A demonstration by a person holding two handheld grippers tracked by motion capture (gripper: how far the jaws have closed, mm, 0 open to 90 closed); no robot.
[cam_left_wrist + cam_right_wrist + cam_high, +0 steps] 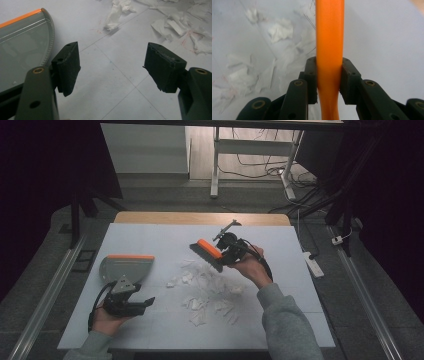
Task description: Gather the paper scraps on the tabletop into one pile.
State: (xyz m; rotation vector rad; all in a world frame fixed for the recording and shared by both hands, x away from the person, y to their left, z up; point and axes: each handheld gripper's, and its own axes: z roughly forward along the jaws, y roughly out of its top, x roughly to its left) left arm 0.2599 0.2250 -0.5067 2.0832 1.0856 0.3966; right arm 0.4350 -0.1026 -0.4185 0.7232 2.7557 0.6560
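Scraps (207,292) lie at six o'clock of your brush (210,251), pinched in the right gripper (226,254). Sweep hard and they scatter past the dustpan (126,267); your left gripper (145,304) is spread, holding nothing.

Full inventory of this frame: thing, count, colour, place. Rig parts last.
brush: one, orange back with dark bristles, held above the table's middle right
dustpan: one, grey with orange edge, table's left
paper scraps: many, white, scattered mid-table
table: one, pale top, wooden far edge
power strip: one, white, floor at right
desk frame: one, white legs, background
left hand-held gripper: black, open, near the dustpan
right hand-held gripper: black, shut on the brush
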